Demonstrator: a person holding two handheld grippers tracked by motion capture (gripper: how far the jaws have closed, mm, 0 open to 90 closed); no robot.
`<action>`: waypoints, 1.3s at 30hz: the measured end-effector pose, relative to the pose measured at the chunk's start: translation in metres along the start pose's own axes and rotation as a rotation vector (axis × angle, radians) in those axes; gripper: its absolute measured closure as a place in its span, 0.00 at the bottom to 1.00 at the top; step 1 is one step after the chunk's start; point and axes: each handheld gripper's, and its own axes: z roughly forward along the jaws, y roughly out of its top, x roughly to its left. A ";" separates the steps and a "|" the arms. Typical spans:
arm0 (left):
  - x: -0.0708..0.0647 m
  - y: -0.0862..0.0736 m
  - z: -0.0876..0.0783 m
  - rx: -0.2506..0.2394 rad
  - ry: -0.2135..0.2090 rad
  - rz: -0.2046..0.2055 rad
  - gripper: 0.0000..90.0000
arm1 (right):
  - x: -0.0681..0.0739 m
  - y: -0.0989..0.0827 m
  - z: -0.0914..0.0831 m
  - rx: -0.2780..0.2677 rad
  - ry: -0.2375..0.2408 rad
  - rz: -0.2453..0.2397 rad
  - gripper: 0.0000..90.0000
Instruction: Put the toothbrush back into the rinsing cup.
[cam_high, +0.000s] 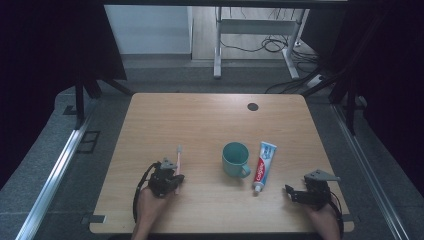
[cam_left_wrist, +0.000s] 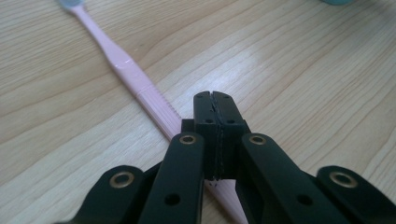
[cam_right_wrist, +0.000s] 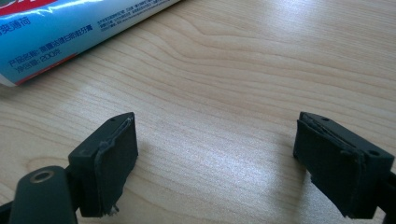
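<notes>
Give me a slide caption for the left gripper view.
Left hand-held gripper, jaws shut, poised over the handle of a pink toothbrush lying on the wooden table.

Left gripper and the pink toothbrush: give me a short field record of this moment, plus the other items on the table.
left gripper: jaws shut, above the toothbrush handle; whether they pinch it cannot be told
toothbrush: pink, lying flat on the table, head pointing away from the person
right gripper: jaws open, nothing between them, over bare wood
mug: teal, upright, mid-table
toothpaste tube: lying flat just right of the mug, cap toward the person
table: light wood
</notes>
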 end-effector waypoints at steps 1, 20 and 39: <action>0.001 -0.001 -0.001 0.000 0.002 -0.003 0.99 | 0.000 0.000 0.000 0.000 0.000 0.000 0.15; 0.011 -0.004 -0.014 -0.007 0.044 -0.014 0.91 | 0.000 0.000 0.000 0.000 0.000 0.000 0.15; 0.030 0.016 -0.015 0.131 0.101 -0.039 0.73 | 0.000 0.000 0.000 0.000 0.000 0.000 0.15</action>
